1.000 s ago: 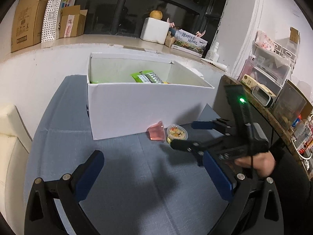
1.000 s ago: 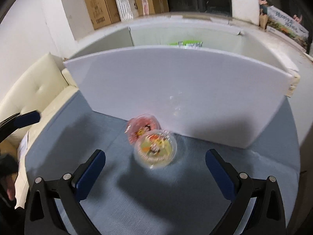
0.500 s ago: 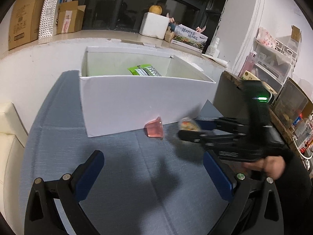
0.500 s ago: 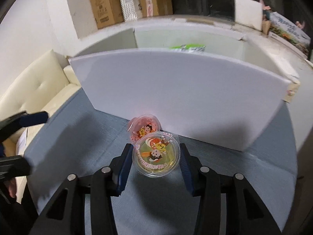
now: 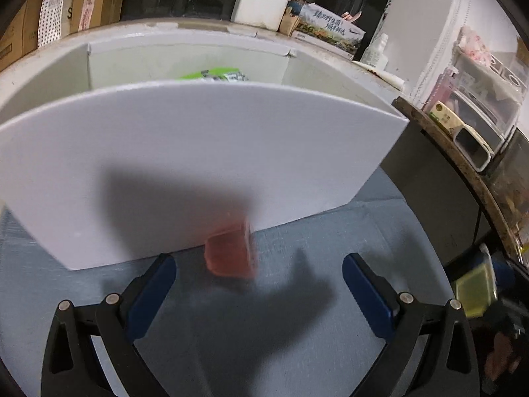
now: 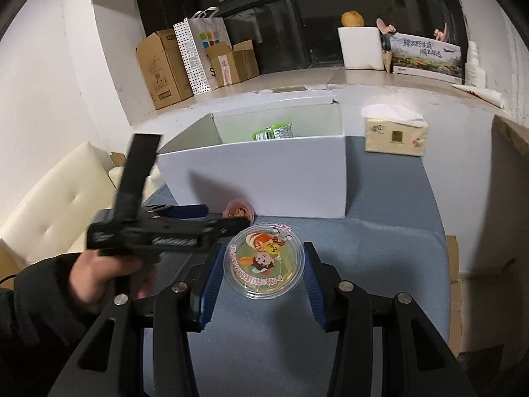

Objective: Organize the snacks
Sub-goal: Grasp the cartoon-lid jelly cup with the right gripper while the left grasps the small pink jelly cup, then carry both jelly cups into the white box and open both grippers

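Note:
A pink jelly cup [image 5: 229, 252] lies on its side on the blue-grey tablecloth, against the front wall of the white box [image 5: 198, 152]. My left gripper [image 5: 258, 278] is open, its fingers on either side of the pink cup, not touching it. My right gripper [image 6: 263, 264] is shut on a yellow jelly cup [image 6: 263, 259] with a cartoon lid and holds it above the table. That cup shows at the right edge of the left wrist view [image 5: 474, 292]. The pink cup [image 6: 238, 210] and the left gripper [image 6: 211, 220] also show in the right wrist view. A green snack packet [image 6: 272, 131] lies in the box [image 6: 264, 178].
A tissue pack [image 6: 395, 134] sits on the table right of the box. A cream sofa [image 6: 56, 211] is on the left. Cardboard boxes [image 6: 165, 66] and a white foam block [image 6: 362, 48] stand on the back ledge. A dark shelf [image 5: 463, 152] with clutter is to the right.
My right gripper has closed on the yellow cup and lifted it back away from the box. My left gripper has moved forward to the pink cup, its fingers now around it.

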`<state>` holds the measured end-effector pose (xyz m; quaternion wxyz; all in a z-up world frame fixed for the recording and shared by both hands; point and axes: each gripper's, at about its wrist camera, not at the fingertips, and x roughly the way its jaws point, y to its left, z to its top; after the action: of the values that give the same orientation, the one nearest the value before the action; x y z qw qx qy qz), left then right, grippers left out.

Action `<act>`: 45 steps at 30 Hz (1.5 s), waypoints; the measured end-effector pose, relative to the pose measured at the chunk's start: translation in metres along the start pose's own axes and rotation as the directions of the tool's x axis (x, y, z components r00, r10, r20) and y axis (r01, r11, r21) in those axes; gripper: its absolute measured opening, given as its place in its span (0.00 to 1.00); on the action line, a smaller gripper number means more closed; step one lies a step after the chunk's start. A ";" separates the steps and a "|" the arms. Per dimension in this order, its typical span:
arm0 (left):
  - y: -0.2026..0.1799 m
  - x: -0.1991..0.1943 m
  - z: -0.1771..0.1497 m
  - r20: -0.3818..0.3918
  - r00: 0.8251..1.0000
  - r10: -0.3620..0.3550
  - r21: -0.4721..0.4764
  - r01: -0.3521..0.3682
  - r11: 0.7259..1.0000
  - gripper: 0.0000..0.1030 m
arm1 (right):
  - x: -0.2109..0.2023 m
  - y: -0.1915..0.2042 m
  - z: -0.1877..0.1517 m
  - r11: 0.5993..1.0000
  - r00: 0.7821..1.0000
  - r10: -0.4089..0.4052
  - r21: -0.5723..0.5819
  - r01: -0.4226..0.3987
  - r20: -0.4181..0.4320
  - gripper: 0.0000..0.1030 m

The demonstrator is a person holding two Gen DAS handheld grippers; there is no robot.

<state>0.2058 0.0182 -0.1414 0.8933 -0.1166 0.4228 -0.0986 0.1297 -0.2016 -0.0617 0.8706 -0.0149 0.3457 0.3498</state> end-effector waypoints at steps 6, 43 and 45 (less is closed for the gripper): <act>-0.001 0.016 0.000 -0.017 0.999 0.040 0.032 -0.039 0.999 0.32 | 0.000 -0.003 -0.003 1.000 1.000 0.006 0.014 -0.006 0.004 0.49; 0.054 -0.072 0.105 0.212 0.969 0.127 -0.005 -0.128 0.992 1.00 | 0.114 -0.027 0.159 0.993 0.996 -0.086 0.087 0.085 0.014 1.00; 0.054 -0.075 0.103 0.219 0.966 0.134 0.001 -0.137 0.991 1.00 | 0.110 -0.032 0.157 0.991 0.997 -0.079 0.113 0.077 0.018 1.00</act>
<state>0.2438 0.1026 -0.0389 0.9399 -0.0905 0.3282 -0.0272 0.2991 -0.1173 -0.0169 0.8868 0.0246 0.3544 0.2955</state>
